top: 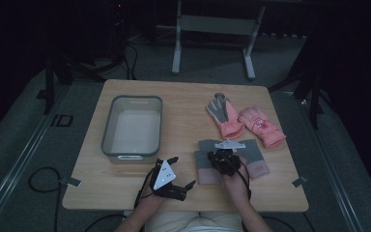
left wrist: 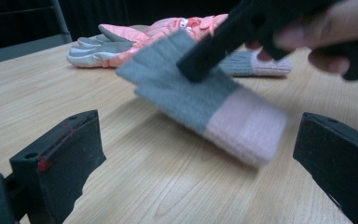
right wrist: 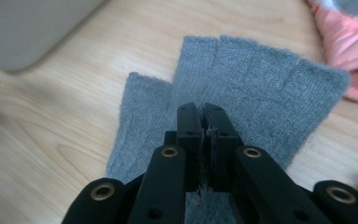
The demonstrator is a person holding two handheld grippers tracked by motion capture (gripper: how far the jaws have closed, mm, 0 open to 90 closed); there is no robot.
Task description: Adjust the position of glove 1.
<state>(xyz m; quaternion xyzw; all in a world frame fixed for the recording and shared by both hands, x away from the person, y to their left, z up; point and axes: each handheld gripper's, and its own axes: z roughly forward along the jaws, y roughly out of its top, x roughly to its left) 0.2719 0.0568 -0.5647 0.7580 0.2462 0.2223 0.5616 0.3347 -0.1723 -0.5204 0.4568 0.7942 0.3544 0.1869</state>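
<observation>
The right hand-held gripper (top: 225,155) is pinched tight on a grey knit fingerless glove w/ a pink cuff (top: 207,164), near the front edge of the light wood surface (top: 183,116), a bit right of the middle. In the right gripper view the two black jaws press together on the grey wool (right wrist: 242,84), w/ the short finger stubs pointing away. In the left gripper view that glove (left wrist: 200,105) hangs tilted off the surface, grey part up, pink cuff low, & it looks blurry. A 2nd glove of the same kind, grey w/ a pink cuff (top: 253,157), lies just beside it on the right; can't tell if the two touch. The left hand-held gripper (top: 176,174) sits near the front edge, left of the gloves, w/ jaws wide apart & nothing betw. them. In the left gripper view its jaws stand far apart at both bottom corners, w/ bare wood betw. them. A grey plastic bin w/ a see-through bottom (top: 107,130) sits on the left half of the surface. Two puffy pink winter gloves, one palm-up w/ a grey palm (top: 224,116) & one w/ a small picture on it (top: 261,126), lie side by side near the back right corner.
</observation>
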